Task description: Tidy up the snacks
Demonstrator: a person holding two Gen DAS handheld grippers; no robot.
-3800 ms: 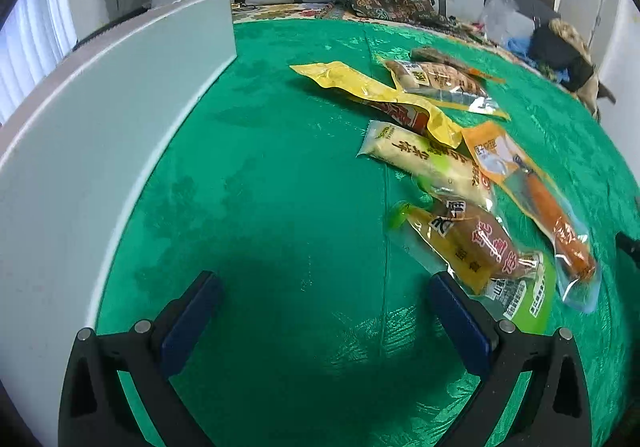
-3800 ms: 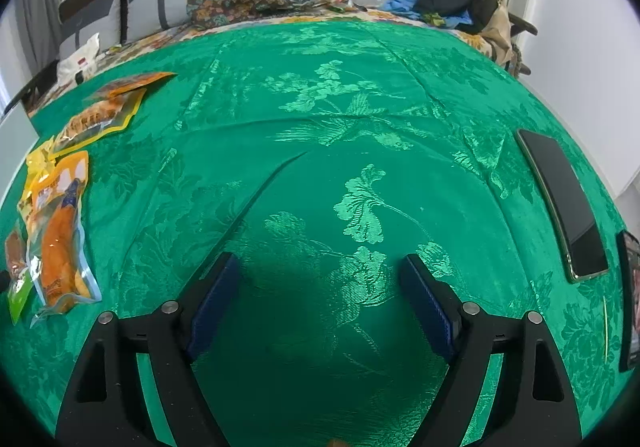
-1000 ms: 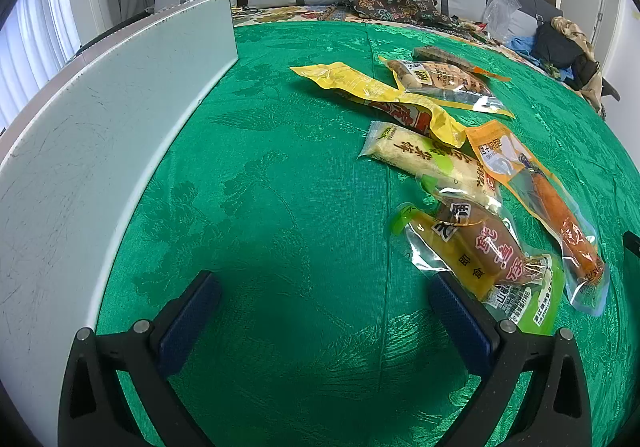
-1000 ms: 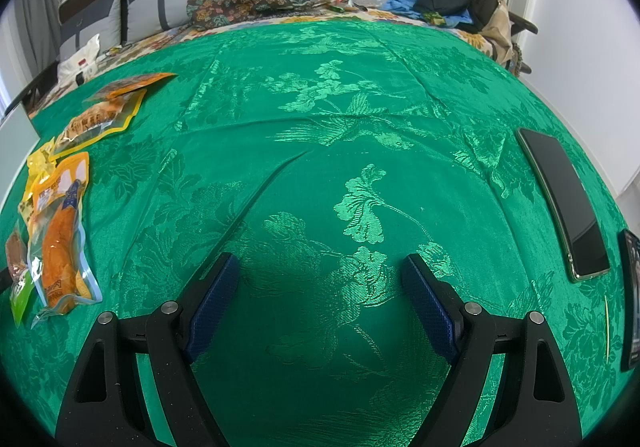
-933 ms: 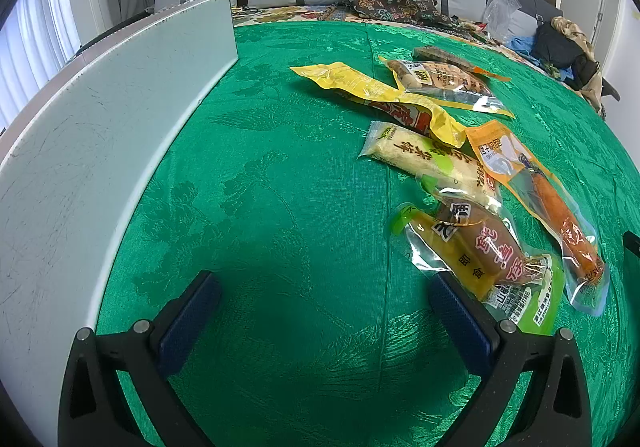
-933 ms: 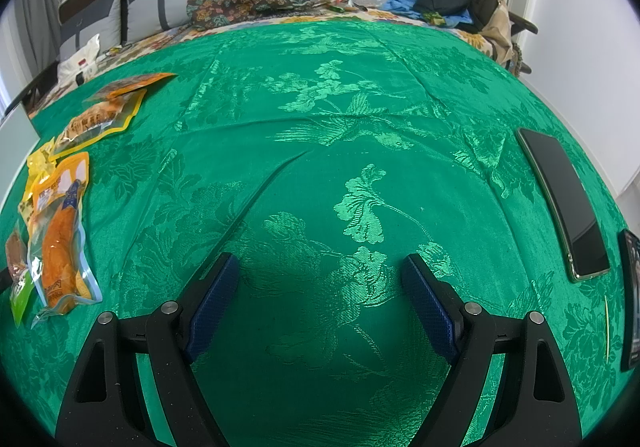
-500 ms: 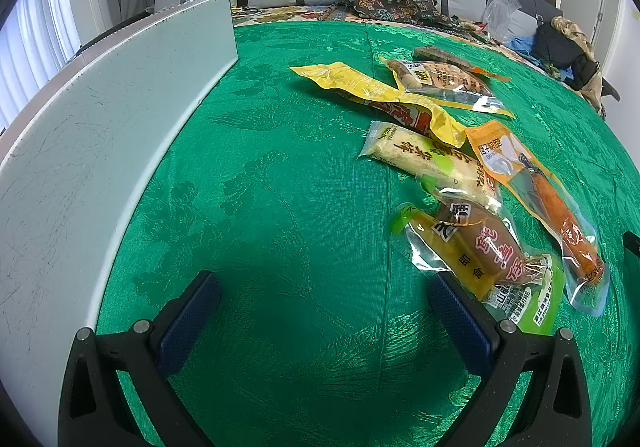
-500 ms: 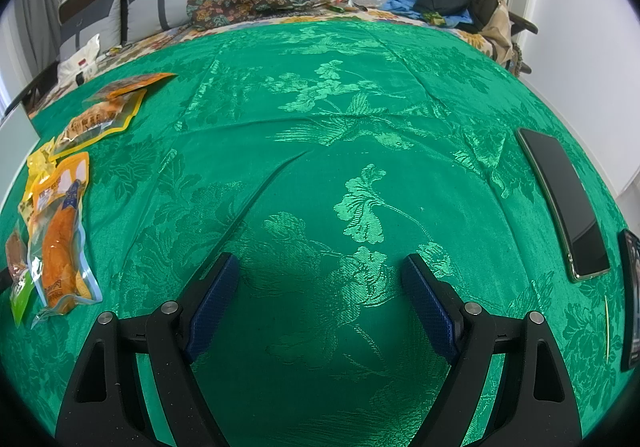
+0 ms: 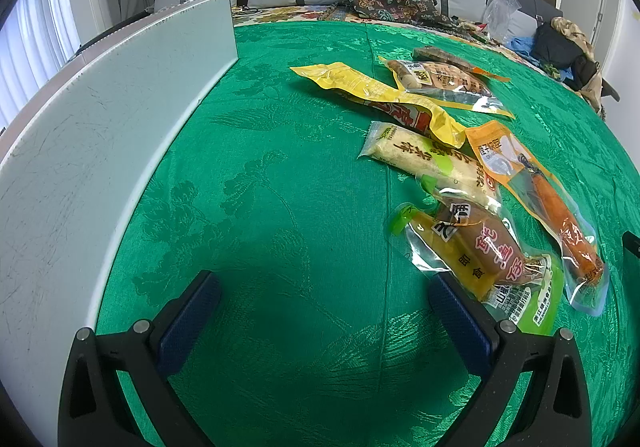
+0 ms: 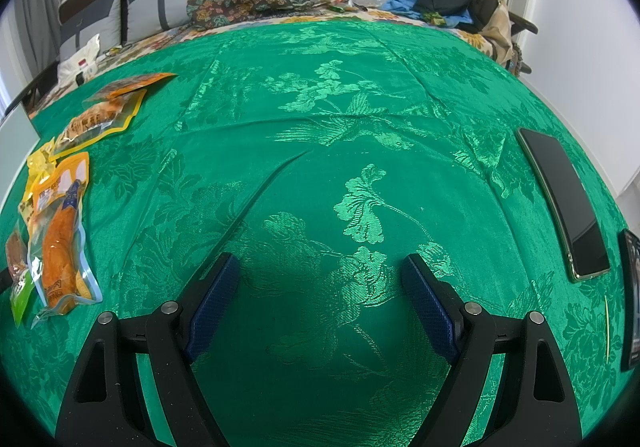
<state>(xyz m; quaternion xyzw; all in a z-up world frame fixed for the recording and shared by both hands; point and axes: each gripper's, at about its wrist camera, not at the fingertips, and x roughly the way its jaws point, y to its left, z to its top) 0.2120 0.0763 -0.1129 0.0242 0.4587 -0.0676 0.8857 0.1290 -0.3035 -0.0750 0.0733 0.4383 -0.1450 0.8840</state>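
Both the left gripper (image 9: 320,291) and right gripper (image 10: 320,271) are held spread and empty above the green cloth (image 9: 280,187), where sealed snack packets (image 9: 472,243) printed with Chinese characters are laid.

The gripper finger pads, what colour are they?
Dark blue, on black finger arms. The left gripper's pads show it best in the left wrist view.

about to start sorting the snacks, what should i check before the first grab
1. Left tongs open and empty: ok.
2. Right tongs open and empty: ok.
3. Nearest pack, the brown pack, free to lift: not ok, it overlaps the white pack and sits beside the right finger, not between the fingers.
4. Orange pack lying flat, reachable: ok.
5. Phone clear of the snacks: ok.
6. Where the snacks should go: cannot tell, only a white board stands at the left.
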